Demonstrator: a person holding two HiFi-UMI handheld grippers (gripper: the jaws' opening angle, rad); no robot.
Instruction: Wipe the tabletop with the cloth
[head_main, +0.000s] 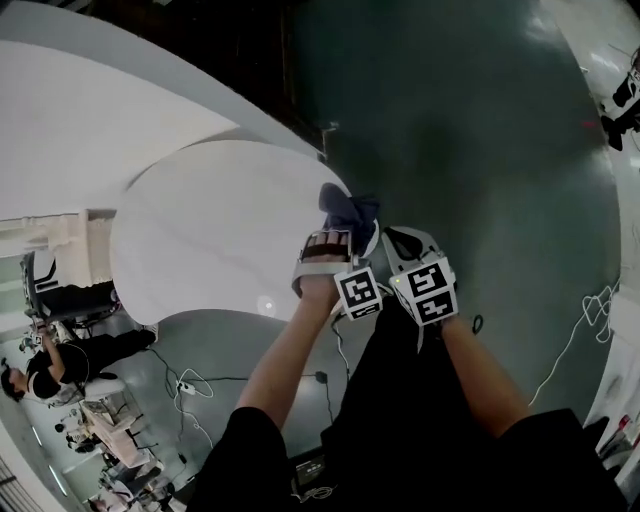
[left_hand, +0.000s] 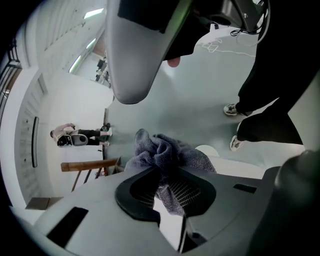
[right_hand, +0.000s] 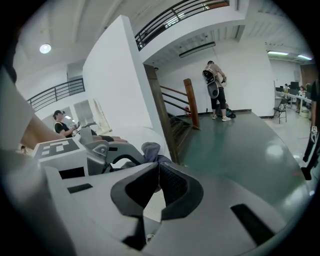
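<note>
Glossy dark green floor (right_hand: 250, 150), white wall (right_hand: 115, 75), wooden stair rail (right_hand: 189, 102), black balcony railing (right_hand: 170, 17), round ceiling light (right_hand: 45, 48)

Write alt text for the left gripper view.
The left gripper has its jaws clamped on a bunched blue-grey cloth that puffs out beyond their tips. Behind it lie a grey-green floor and, at right, a person's dark-trousered legs and pale shoes.

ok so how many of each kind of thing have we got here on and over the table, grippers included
grippers: 2 (left gripper, right gripper)
cloth: 1
table: 1
total: 4
</note>
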